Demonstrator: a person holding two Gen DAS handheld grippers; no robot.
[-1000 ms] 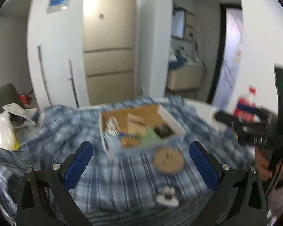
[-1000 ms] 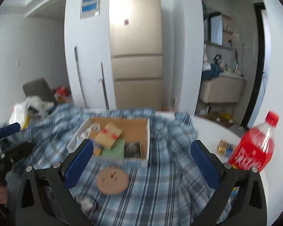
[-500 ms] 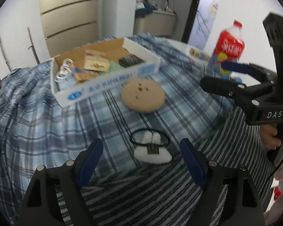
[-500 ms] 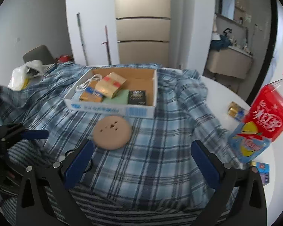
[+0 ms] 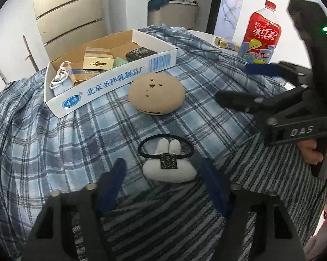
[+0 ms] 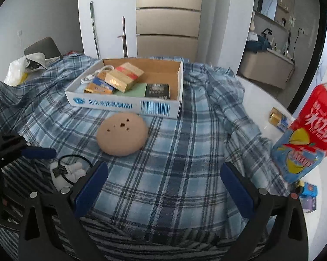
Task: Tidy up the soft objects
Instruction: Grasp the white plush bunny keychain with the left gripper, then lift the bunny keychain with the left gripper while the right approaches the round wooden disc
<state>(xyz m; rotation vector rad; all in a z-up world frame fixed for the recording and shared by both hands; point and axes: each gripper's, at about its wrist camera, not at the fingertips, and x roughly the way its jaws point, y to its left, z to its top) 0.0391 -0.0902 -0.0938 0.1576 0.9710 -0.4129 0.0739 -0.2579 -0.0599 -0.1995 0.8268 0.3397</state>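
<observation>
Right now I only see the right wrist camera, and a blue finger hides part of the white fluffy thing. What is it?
Observer: A bunny hair tie, lying on the cloth: two ears, a dark label and a black elastic loop.
Operator: Is the other gripper squeezing it?
Observer: Not yet. The left gripper has the bunny between its closing jaws, and the pads are not touching it.
Operator: Does the red bottle have a lid?
Observer: Yes, the bottle has a red cap.

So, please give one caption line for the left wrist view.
Left claw closing around a bunny hair tie on plaid cloth.
</observation>
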